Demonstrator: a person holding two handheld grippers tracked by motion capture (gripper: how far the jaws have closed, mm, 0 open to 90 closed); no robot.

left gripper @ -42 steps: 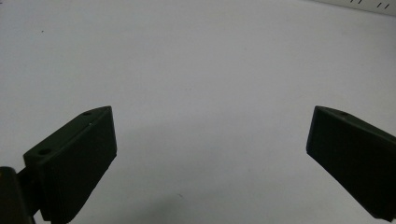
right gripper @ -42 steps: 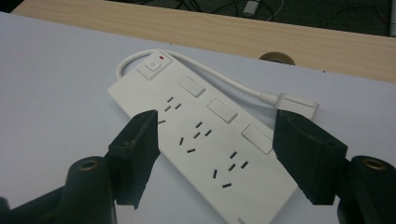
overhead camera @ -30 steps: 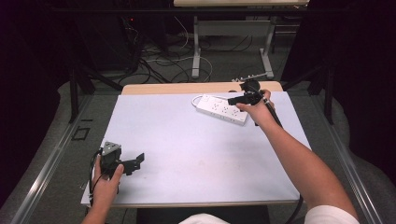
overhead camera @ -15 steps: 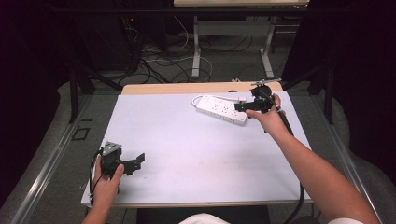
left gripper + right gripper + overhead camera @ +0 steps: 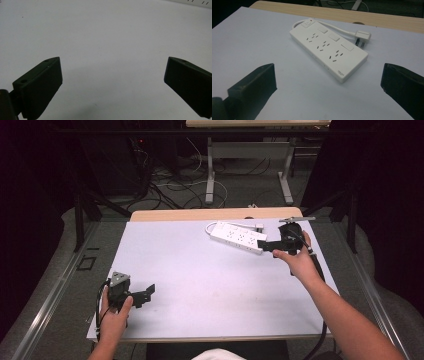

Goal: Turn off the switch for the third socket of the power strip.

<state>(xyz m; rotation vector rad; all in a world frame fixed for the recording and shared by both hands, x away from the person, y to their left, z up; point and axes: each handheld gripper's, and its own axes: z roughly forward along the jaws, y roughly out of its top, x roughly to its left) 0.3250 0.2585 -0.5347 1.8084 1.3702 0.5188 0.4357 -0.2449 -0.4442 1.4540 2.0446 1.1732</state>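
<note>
The white surface (image 5: 200, 285) carries a power strip (image 5: 238, 237) at its far right, plug (image 5: 363, 35) just beside it. The right claw (image 5: 267, 246) hovers near its end, wide open, empty; the left claw (image 5: 148, 293) likewise. Approaching low could shove the strip sideways.

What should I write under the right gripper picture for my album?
Open black gripper facing a white power strip, its cord and plug lying behind it on the white table.

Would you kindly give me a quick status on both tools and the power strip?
Left tool open, over bare table. Right tool open, aimed at power strip, not touching. Strip flat, plug loose beside it. Nothing in the way.
</note>
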